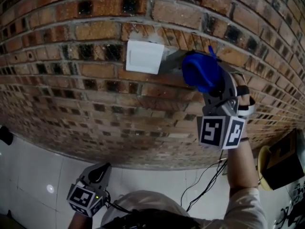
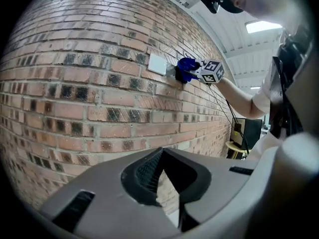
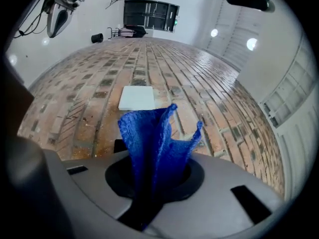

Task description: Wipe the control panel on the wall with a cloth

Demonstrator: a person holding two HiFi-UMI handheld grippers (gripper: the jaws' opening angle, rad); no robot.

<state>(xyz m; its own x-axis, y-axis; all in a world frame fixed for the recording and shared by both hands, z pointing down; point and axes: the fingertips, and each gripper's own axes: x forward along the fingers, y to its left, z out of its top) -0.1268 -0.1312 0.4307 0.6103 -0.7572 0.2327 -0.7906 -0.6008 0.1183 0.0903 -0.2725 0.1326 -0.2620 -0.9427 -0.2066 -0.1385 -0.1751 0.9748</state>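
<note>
Both sets of jaws are closed: the right gripper (image 3: 149,183) is clamped on the cloth (image 3: 154,133), with the panel (image 3: 136,97) just ahead, slightly left; the left gripper (image 2: 162,171) is held empty, well apart

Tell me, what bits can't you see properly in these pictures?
Control panel: any buttons or marks, too small and washed white in every view.
Blue cloth: whether it touches the brick wall; head view, its own folds cover that spot.
Cloth's lower end: right gripper view, buried between the right gripper's jaws.
Dark box: head view, cut by the right edge.
</note>
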